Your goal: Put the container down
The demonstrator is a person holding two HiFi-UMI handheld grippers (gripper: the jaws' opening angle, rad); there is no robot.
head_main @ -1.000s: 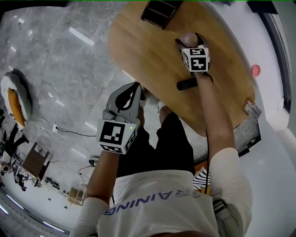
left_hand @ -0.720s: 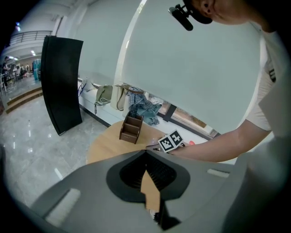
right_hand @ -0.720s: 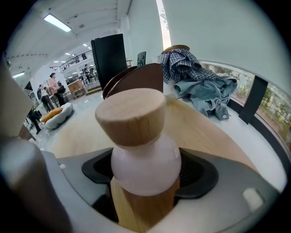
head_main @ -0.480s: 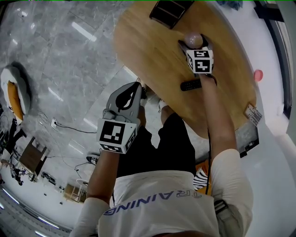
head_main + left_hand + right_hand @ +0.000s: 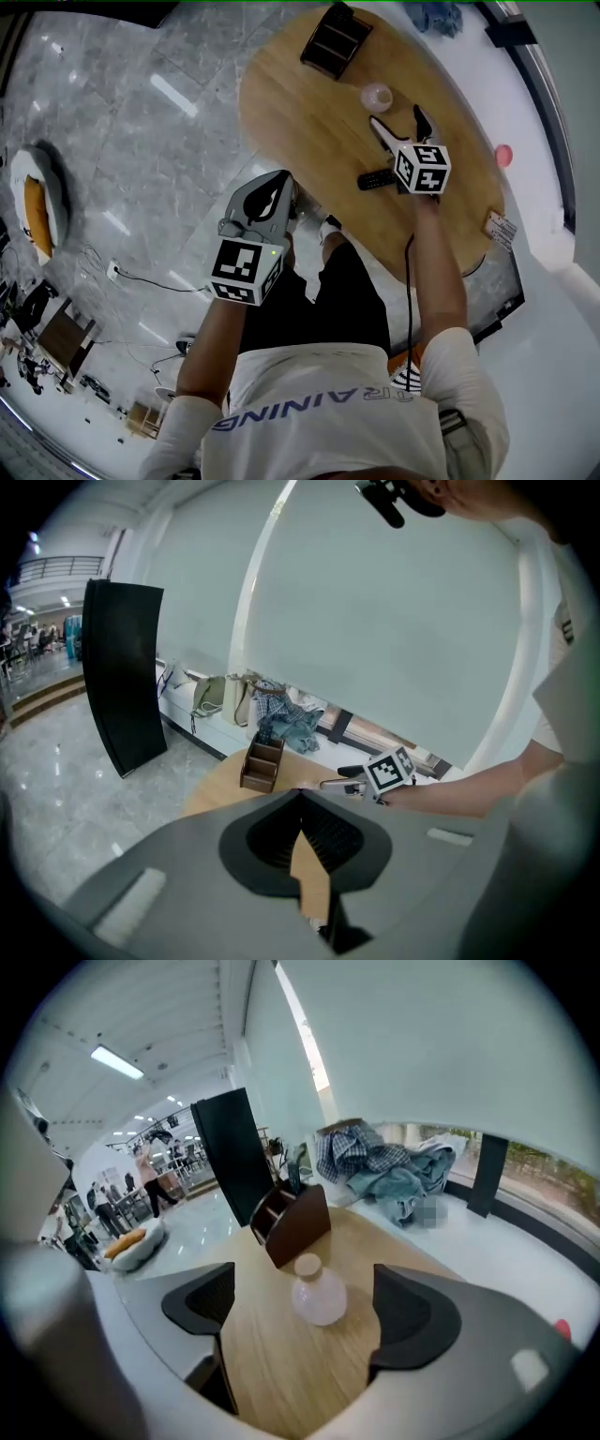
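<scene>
The container is a small rounded translucent bottle with a pale cap. It stands upright on the oval wooden table. My right gripper is over the table just short of the bottle. Its jaws are opening and spread wide, with nothing between them. In the right gripper view the container stands a little beyond the two dark pads, clear of both. My left gripper hangs off the table's near edge over the floor. Its jaws are shut and empty, and in the left gripper view the fingertips meet.
A dark brown wooden organizer stands at the far end of the table, just behind the container. A black remote lies under my right gripper. A heap of blue cloth lies past the table's far edge. A pink object sits beside the table's right edge.
The right gripper's jaws have spread and let go of the container, and the gripper has drawn back toward me. The bottle stays standing on the table. The left gripper has barely moved.
</scene>
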